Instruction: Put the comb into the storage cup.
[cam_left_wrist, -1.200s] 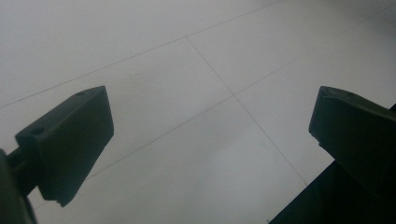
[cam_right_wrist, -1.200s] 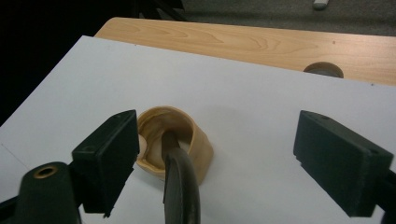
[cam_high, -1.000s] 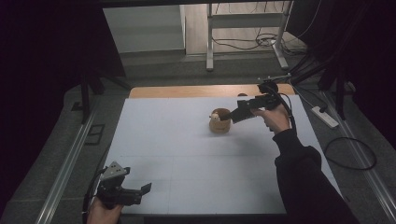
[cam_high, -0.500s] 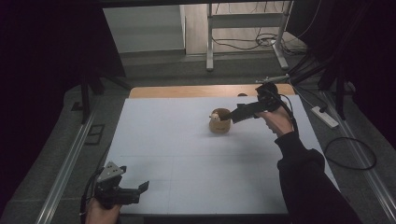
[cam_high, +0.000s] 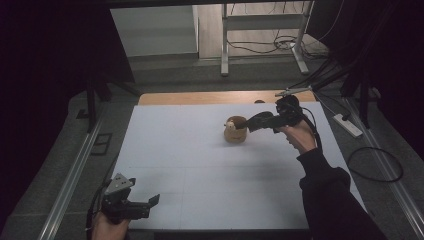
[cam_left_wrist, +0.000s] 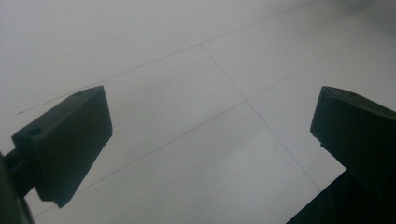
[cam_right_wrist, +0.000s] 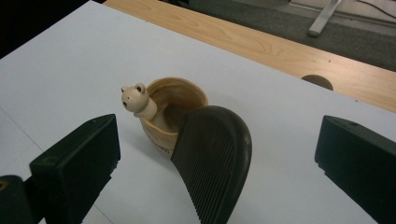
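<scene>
White sheeting covers the counter (cam_high: 200, 165), with a bare wooden strip along its far edge at twelve o'clock. Towards one o'clock of the sheet stands a tan wooden cup (cam_high: 235, 131), upright, a small cream bear figure (cam_right_wrist: 138, 99) perched at its rim on the nine o'clock side in the right gripper view. A black ribbed comb (cam_right_wrist: 214, 161) leans with its top end inside the cup, its lower end running down between the jaws. The right claw (cam_high: 256, 123) sits just at three o'clock of the cup; its jaws have just been opening and now stand wide, neither pad touching the comb. This looks like the release step: the comb is dropped into the cup and let go. The next move, I judge, calls for drawing the right claw straight back without knocking the comb or tipping the cup. The left claw (cam_high: 150, 202) rests at seven o'clock, jaws wide, nothing between them
</scene>
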